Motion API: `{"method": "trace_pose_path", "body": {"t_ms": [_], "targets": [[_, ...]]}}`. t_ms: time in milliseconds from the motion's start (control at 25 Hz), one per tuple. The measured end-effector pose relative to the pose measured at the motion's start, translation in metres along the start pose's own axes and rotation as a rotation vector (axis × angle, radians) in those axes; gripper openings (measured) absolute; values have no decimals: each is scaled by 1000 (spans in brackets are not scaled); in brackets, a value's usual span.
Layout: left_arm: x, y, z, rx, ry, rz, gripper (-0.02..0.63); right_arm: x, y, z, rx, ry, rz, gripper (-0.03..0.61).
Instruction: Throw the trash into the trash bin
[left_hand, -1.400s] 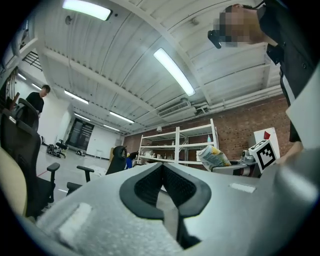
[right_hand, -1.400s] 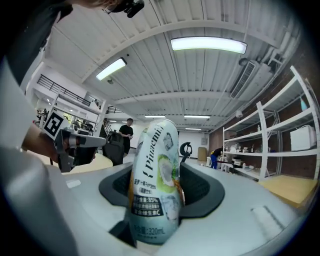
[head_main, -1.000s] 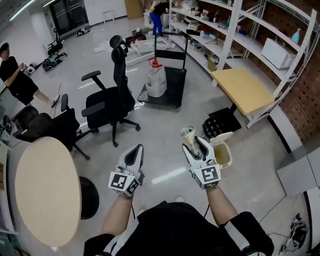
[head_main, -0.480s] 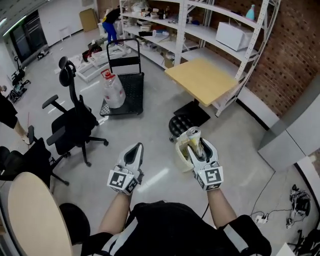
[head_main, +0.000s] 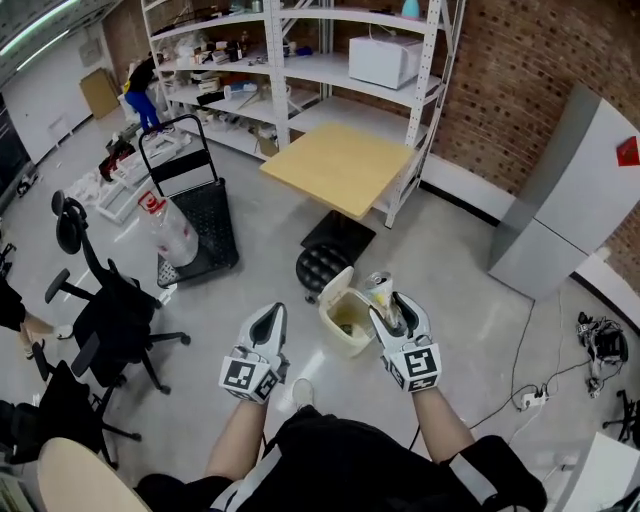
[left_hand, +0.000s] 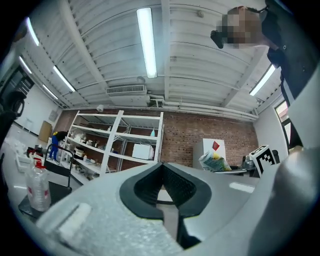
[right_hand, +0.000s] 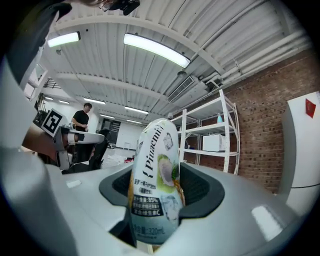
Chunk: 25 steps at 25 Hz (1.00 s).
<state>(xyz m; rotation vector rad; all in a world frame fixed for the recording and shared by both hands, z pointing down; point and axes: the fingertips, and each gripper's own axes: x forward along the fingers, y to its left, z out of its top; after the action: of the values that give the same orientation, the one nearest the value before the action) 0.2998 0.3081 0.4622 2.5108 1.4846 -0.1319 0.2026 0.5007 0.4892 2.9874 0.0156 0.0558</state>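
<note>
My right gripper (head_main: 393, 303) is shut on a pale drink can (right_hand: 155, 185) printed with a coconut; the can (head_main: 381, 291) stands upright between the jaws. In the head view it is held just right of a small cream trash bin (head_main: 345, 315) whose lid stands open on the grey floor. My left gripper (head_main: 268, 322) is held level to the left of the bin, its jaws shut with nothing between them, as the left gripper view (left_hand: 163, 189) shows. The can (left_hand: 216, 162) and the right gripper also appear at the right of the left gripper view.
A square wooden table (head_main: 340, 168) and a black stool (head_main: 322, 266) stand just beyond the bin. White shelving (head_main: 300, 70) lines the brick wall. A black cart (head_main: 195, 215) with a clear bag (head_main: 165, 228), office chairs (head_main: 110, 310), a grey cabinet (head_main: 565, 205) and floor cables (head_main: 545, 375) surround the spot.
The view has swung round: the bin, first right of the right gripper, now lies between and just ahead of both grippers. The can stays gripped; the left gripper stays shut.
</note>
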Motion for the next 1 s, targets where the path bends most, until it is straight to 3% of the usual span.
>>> {"method": "trace_pose_path", "body": {"t_ms": [240, 520, 840, 1000], "targets": [[67, 23, 0, 0, -3, -107, 0, 36, -37, 5, 1, 6, -97, 238], [121, 71, -4, -11, 29, -154, 0, 98, -48, 10, -9, 22, -127, 238], [142, 116, -39, -42, 102, -167, 0, 142, -55, -25, 40, 103, -163, 238], [138, 132, -82, -73, 190, -151, 0, 151, -43, -63, 103, 164, -173, 238]]}}
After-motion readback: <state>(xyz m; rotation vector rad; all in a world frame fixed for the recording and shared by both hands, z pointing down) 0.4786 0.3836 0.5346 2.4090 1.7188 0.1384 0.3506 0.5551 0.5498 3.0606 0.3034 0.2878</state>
